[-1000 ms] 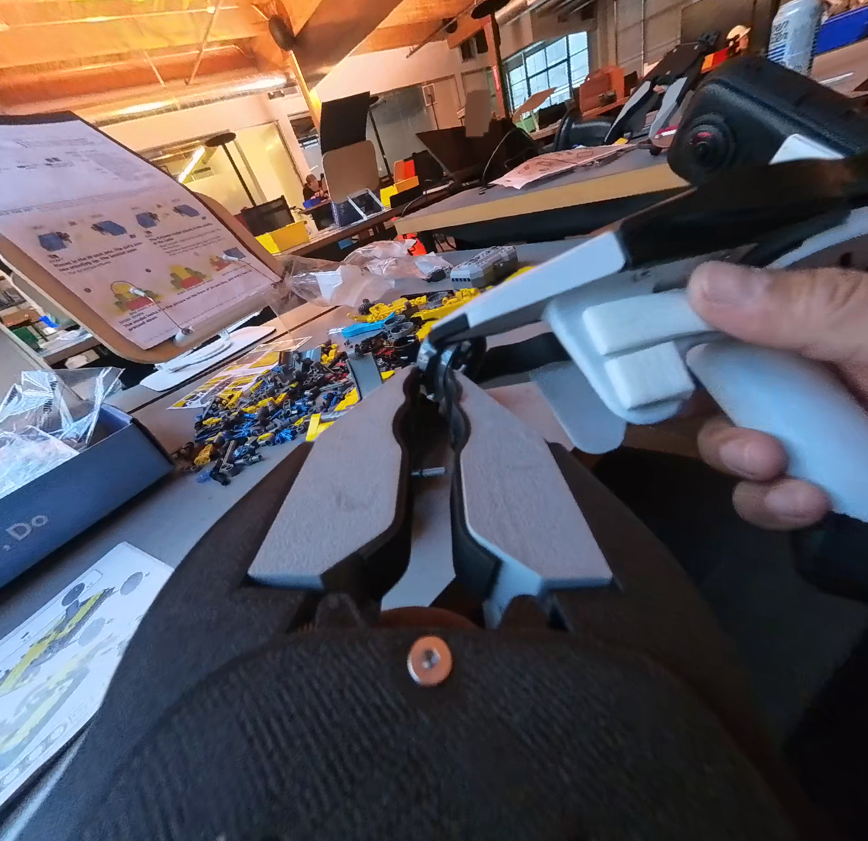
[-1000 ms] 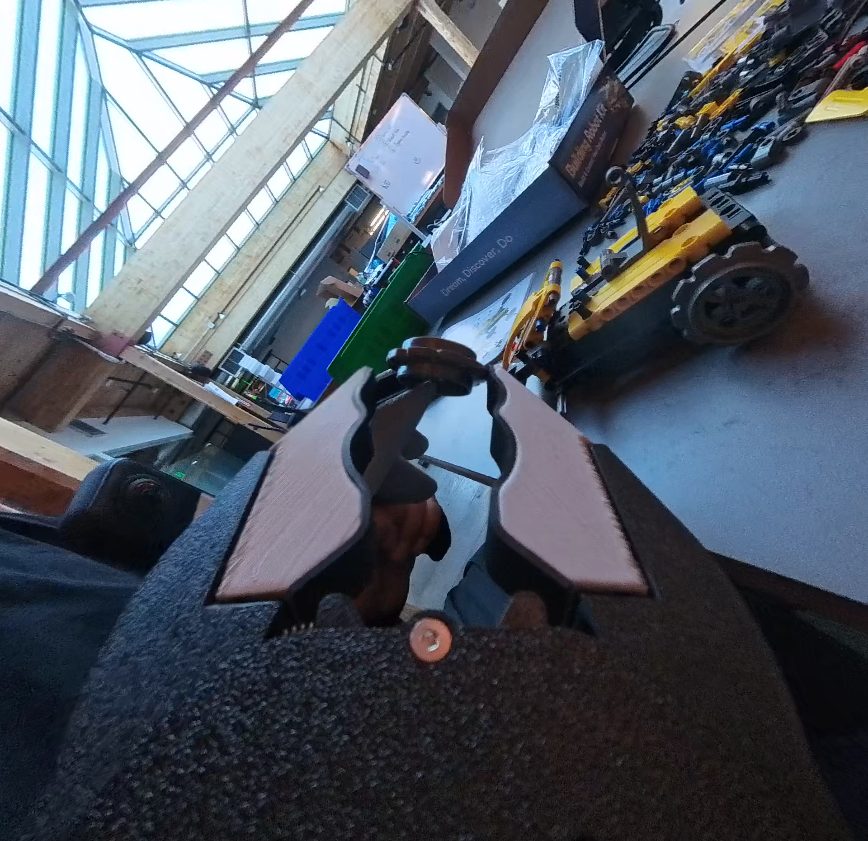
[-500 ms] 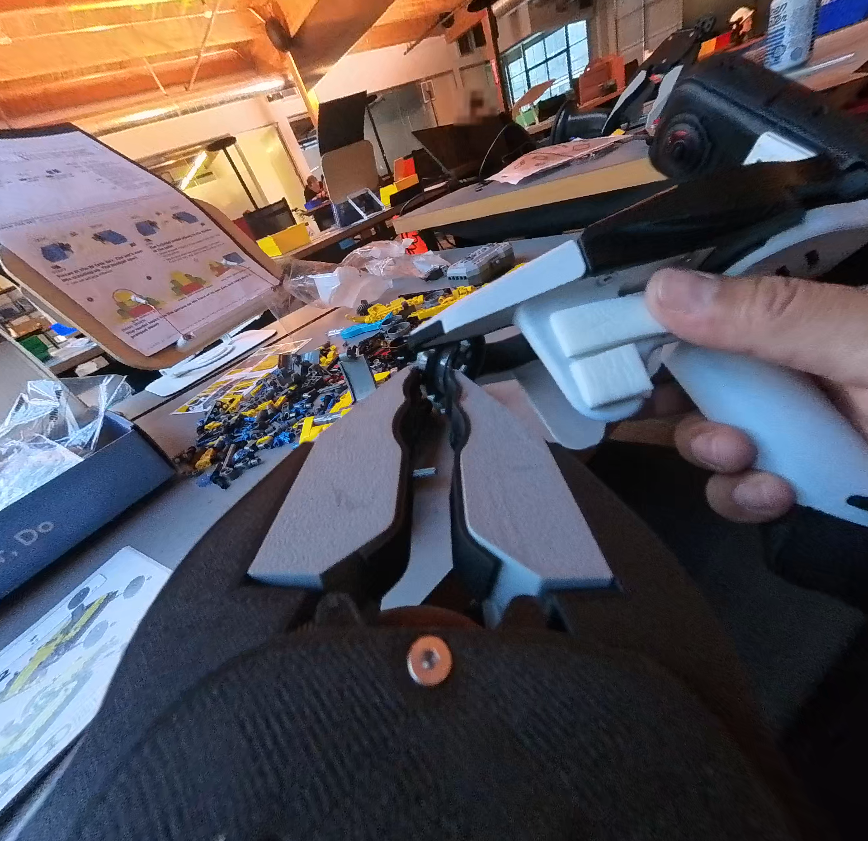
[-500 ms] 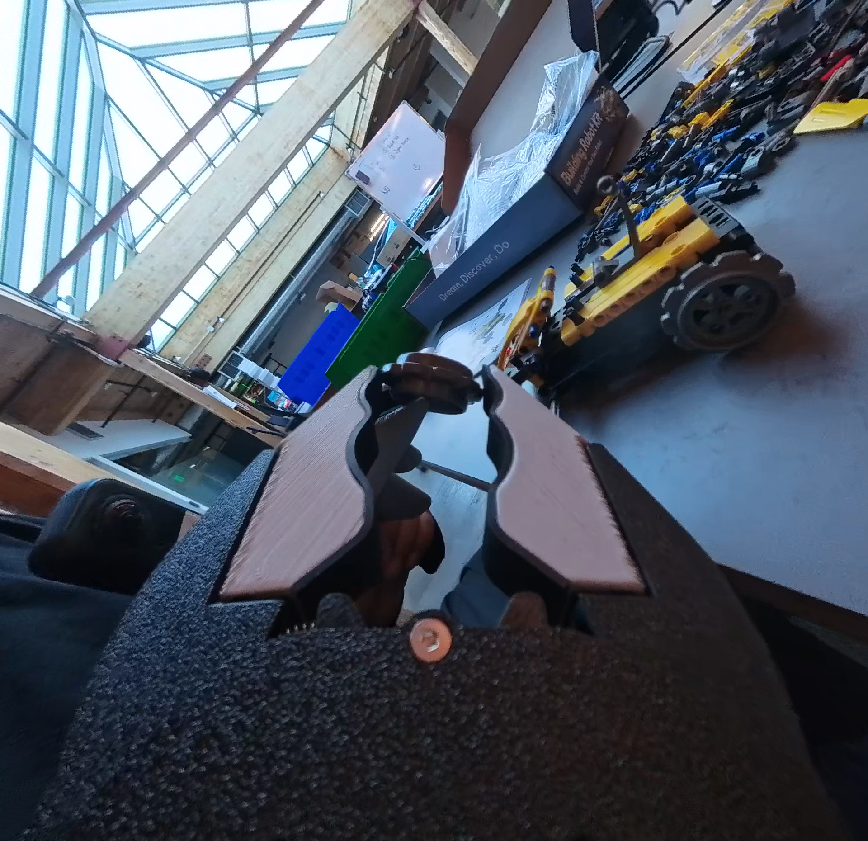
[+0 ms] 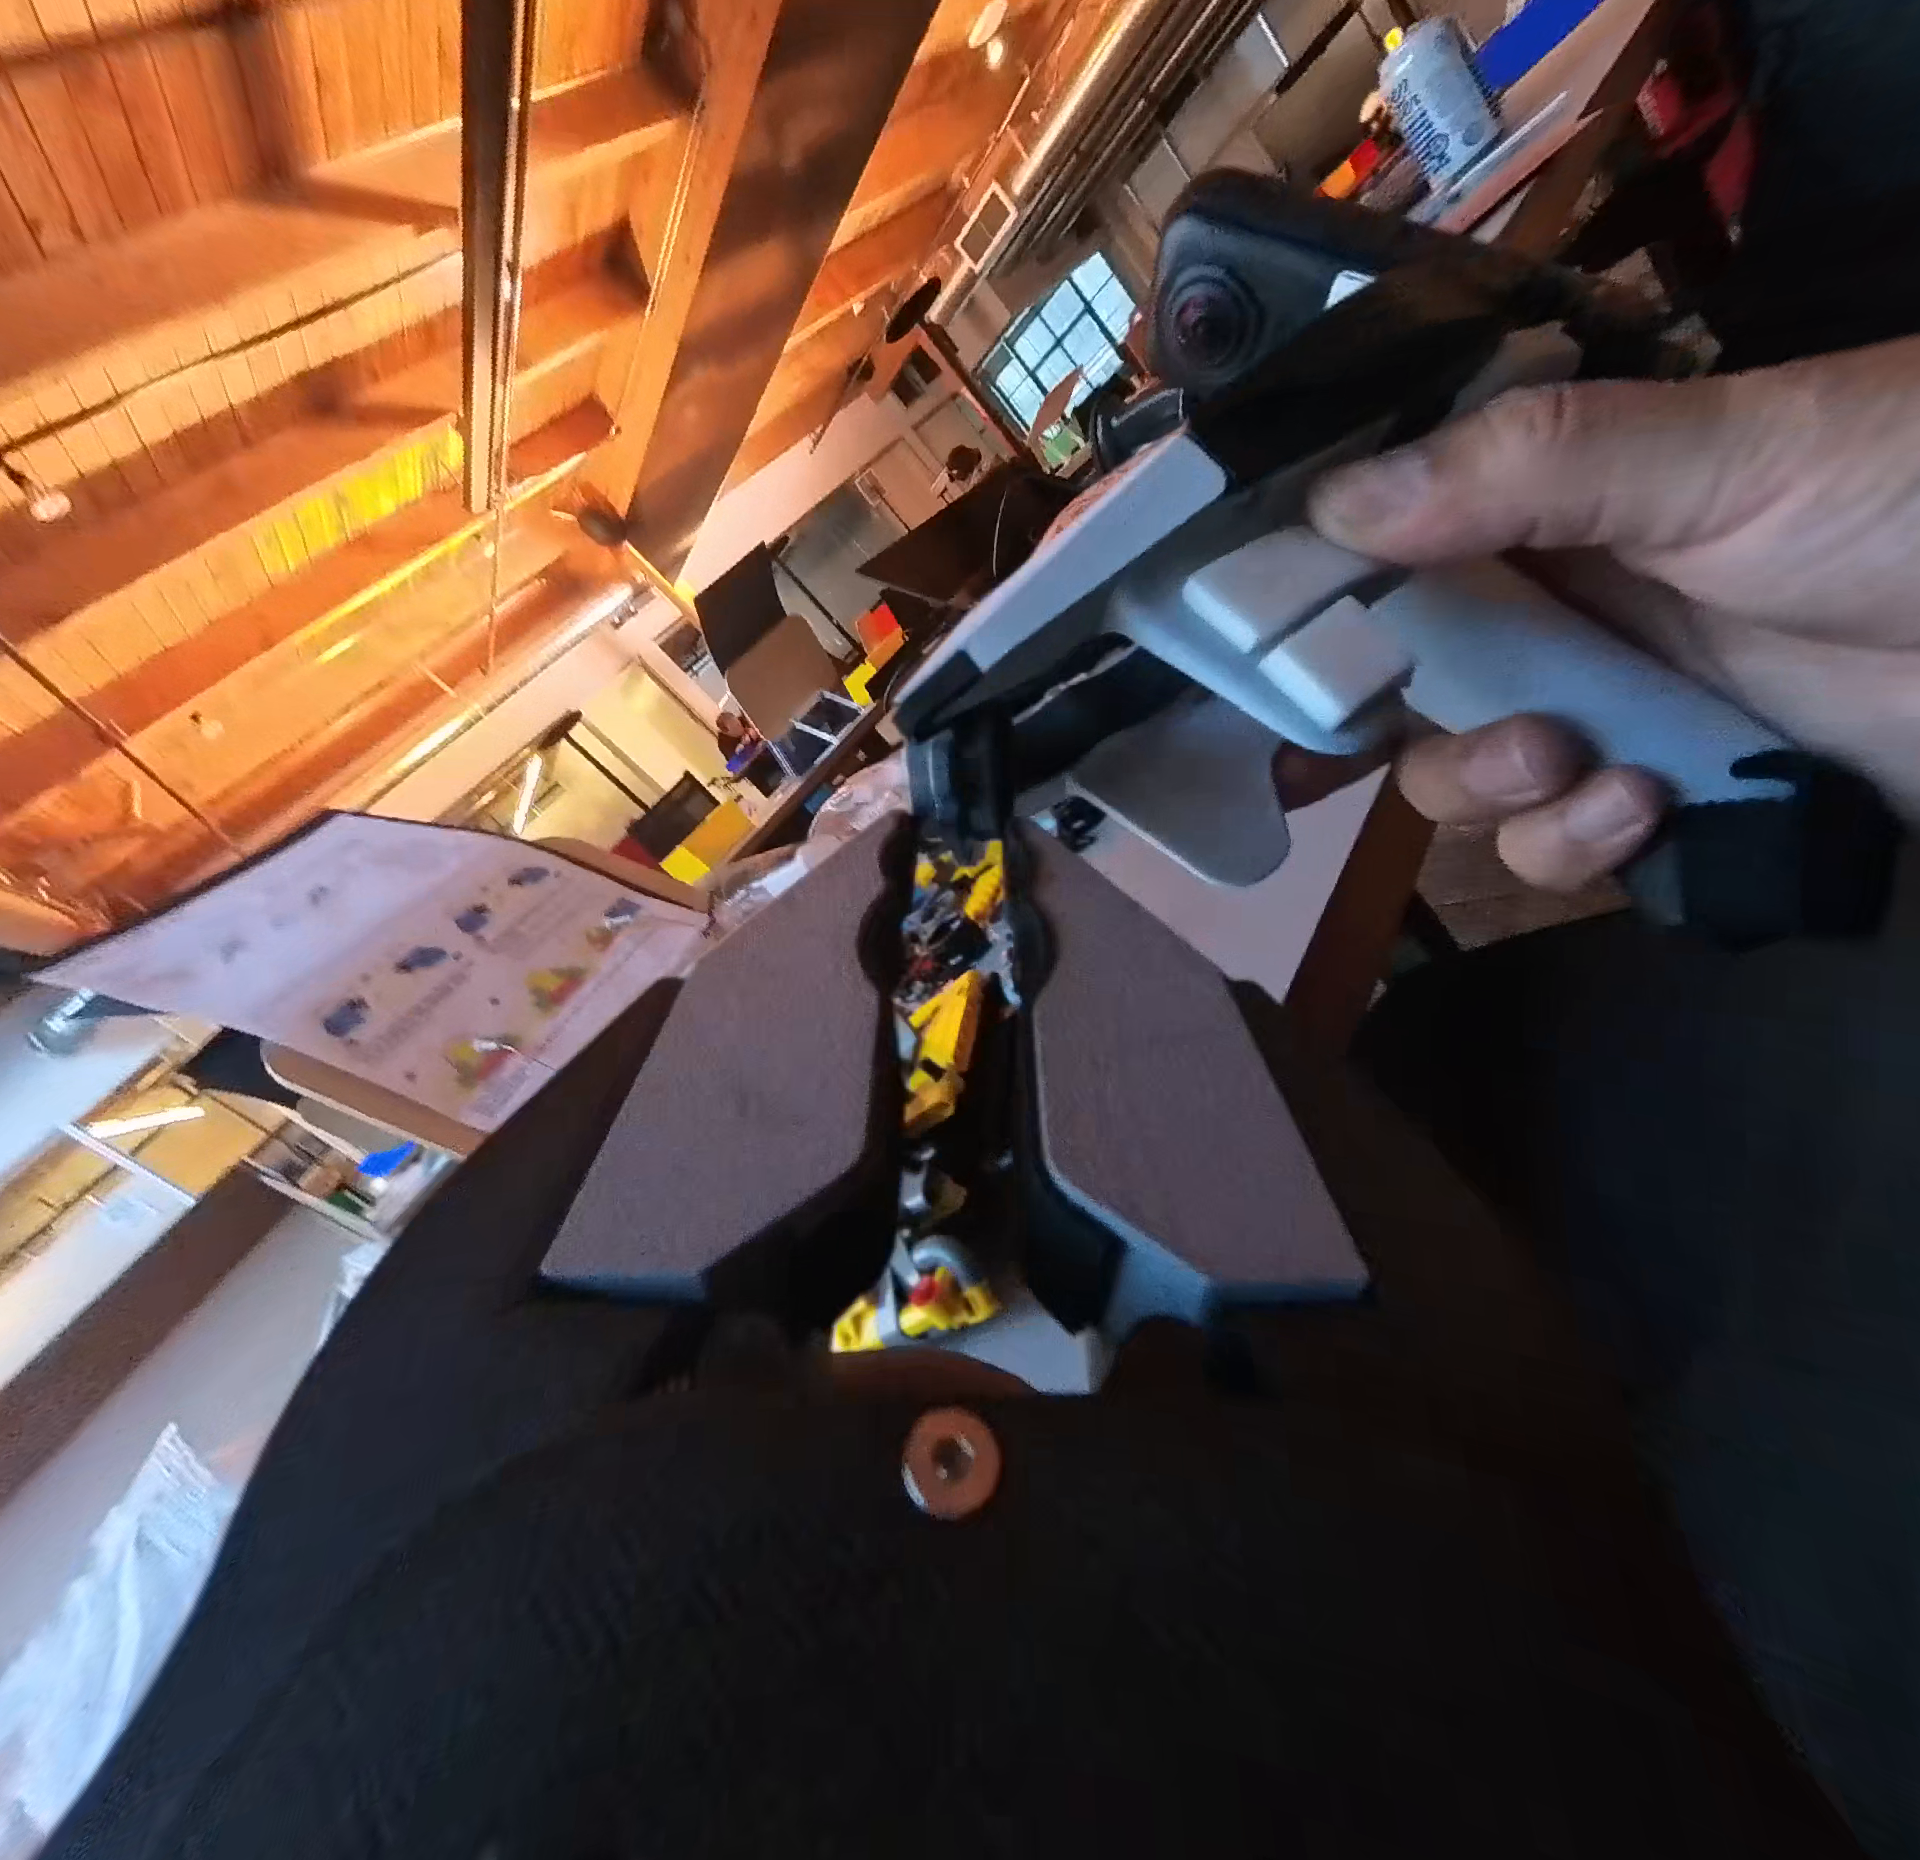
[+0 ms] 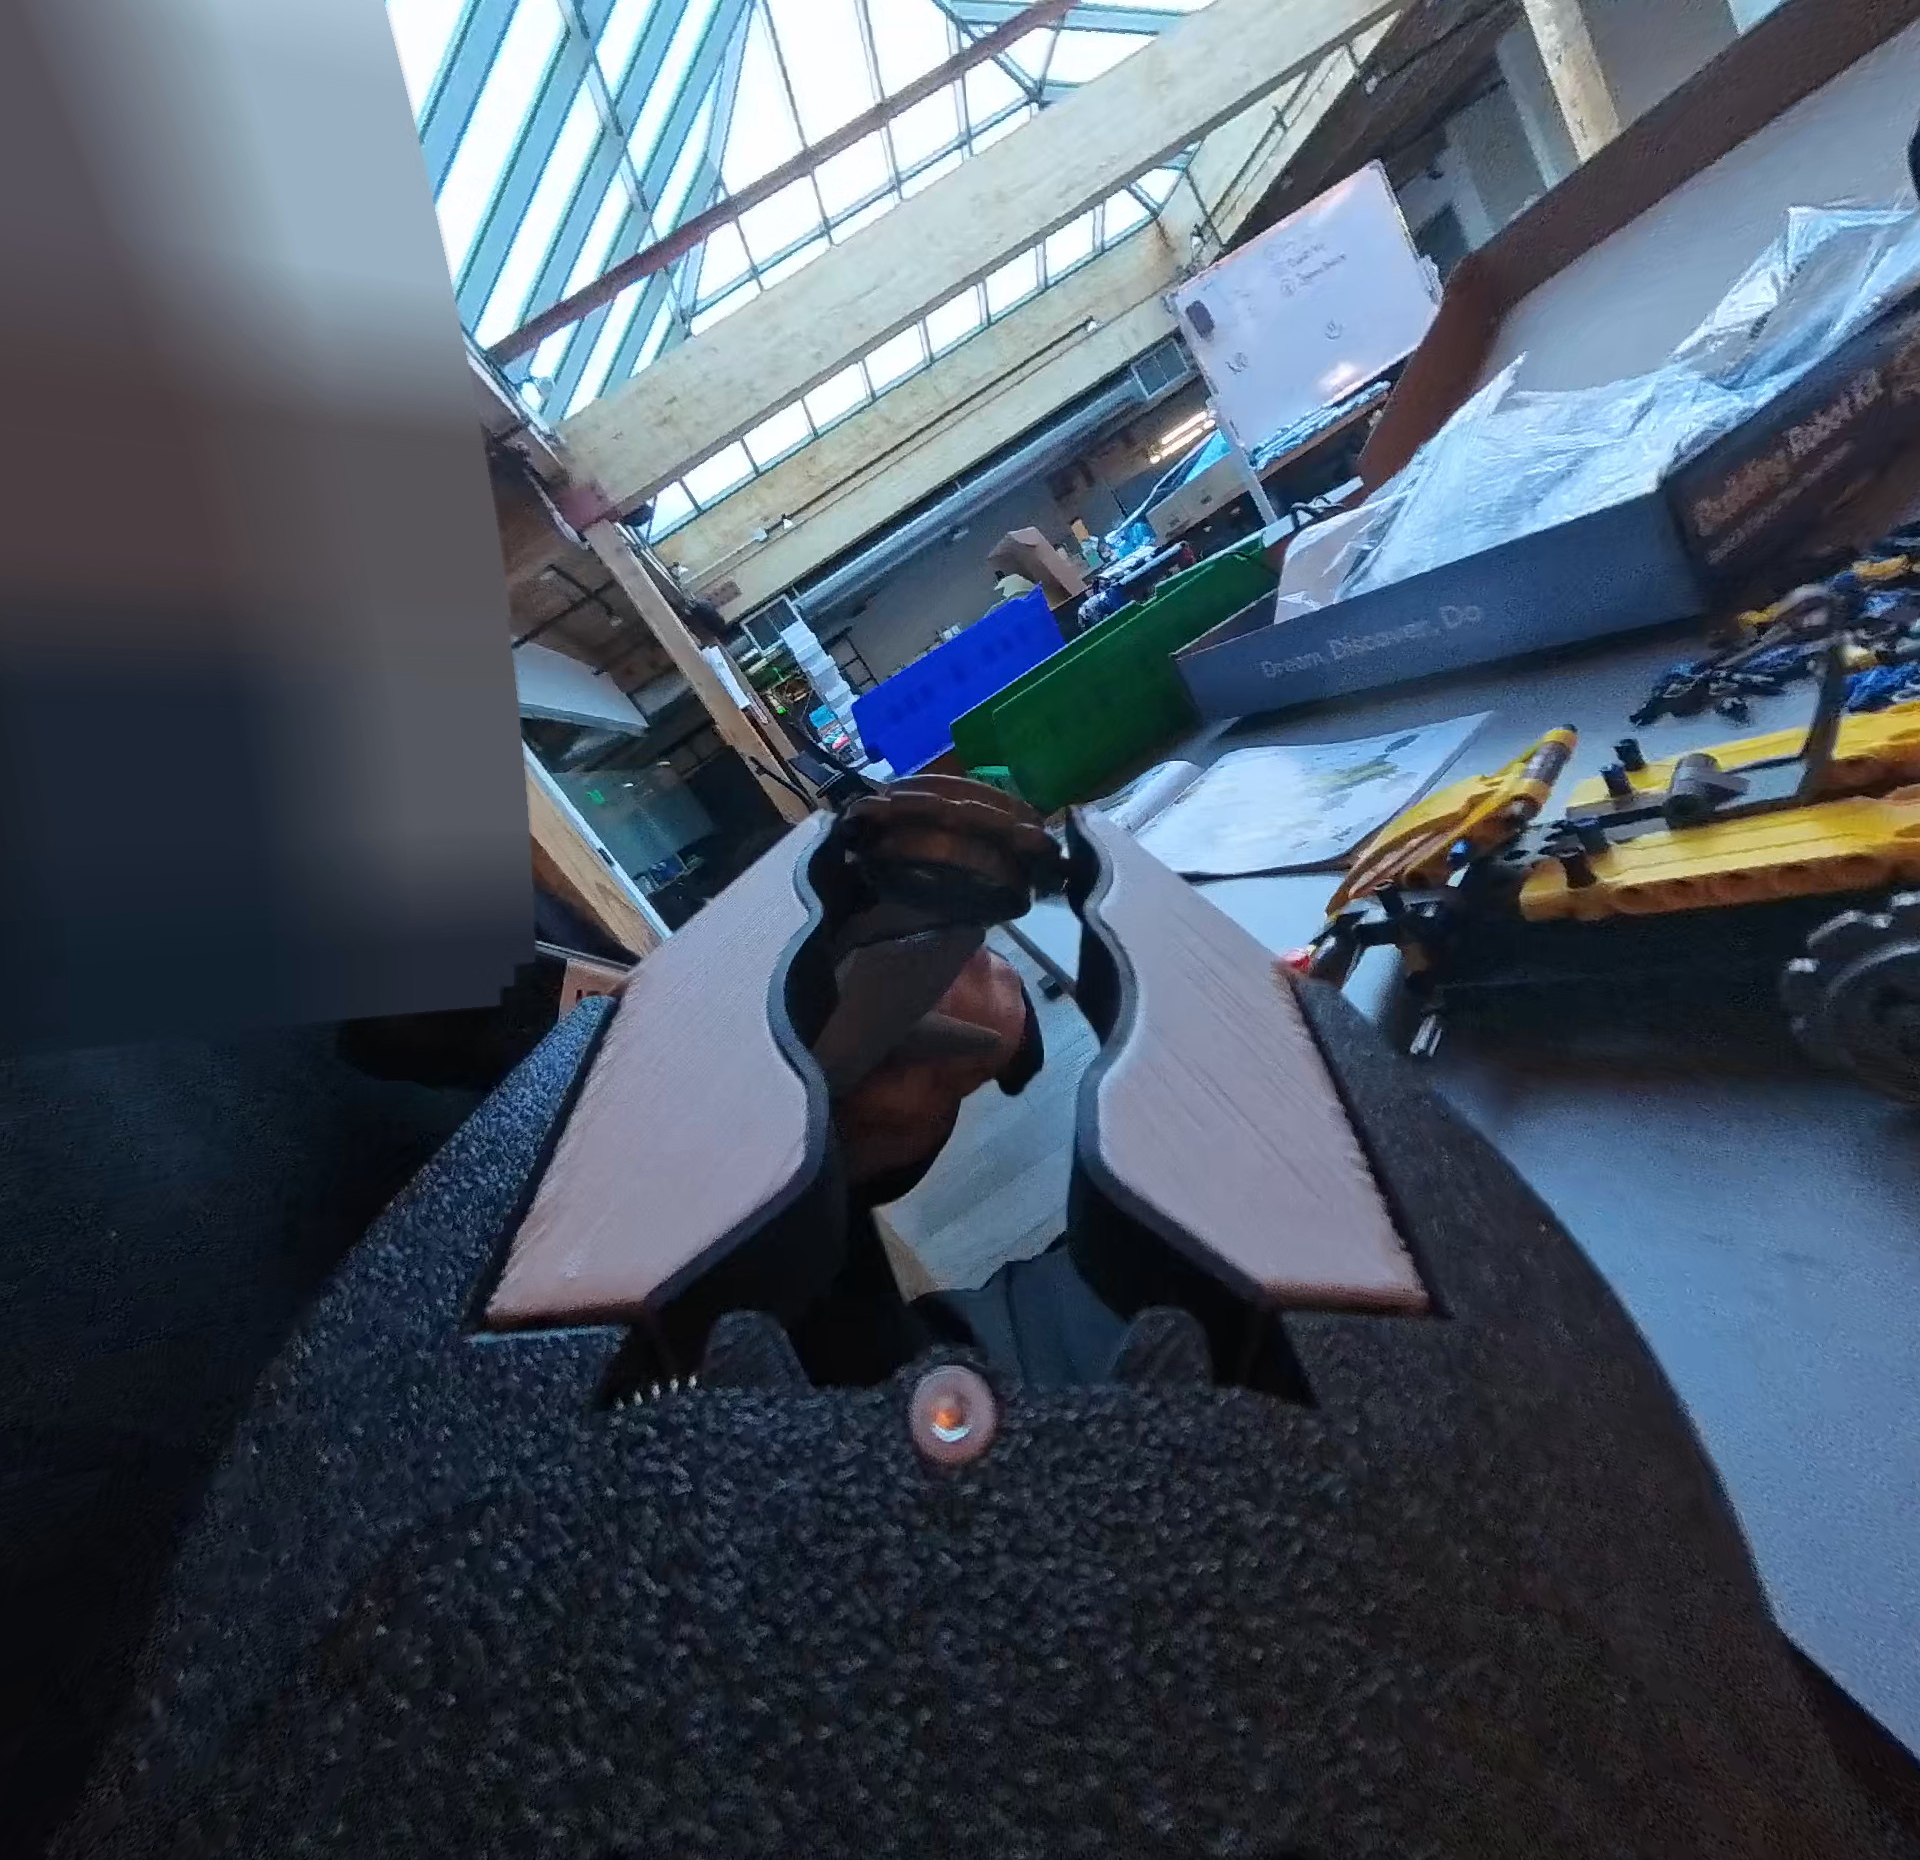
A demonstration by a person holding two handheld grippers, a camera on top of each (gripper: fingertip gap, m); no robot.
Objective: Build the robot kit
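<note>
Workshop w/ timber beams and a glass skylight overhead; grey tabletop (image 6: 1621, 1166) runs along the right of the right wrist view.

My left fingers (image 5: 956, 854) are nearly closed, only a thin slit between them. At their tips sits a small dark part (image 5: 961, 771), which seems pinched there; can't fully confirm the grip. My right gripper (image 5: 1195, 605) shows in the upper right of the left view, held by a hand (image 5: 1662, 584), its nose meeting that same dark part, prob. so both tools can work it together.

In the right view my right fingers (image 6: 961, 854) are partly open w/ a dark knobby piece (image 6: 945, 844) between the tips, touching at least the left one; whether it's truly clamped I can't tell.

Counted: 1 yellow-and-black wheeled model (image 6: 1662, 875) at right edge, on the tabletop and near my fingers; 1 open booklet (image 6: 1299, 792) flat beside it; 1 grey box (image 6: 1455, 636) w/ plastic bags behind; 1 propped instruction sheet (image 5: 395, 937) at mid-left of the left view. Loose parts (image 6: 1787, 647): too many, too small to count.
</note>
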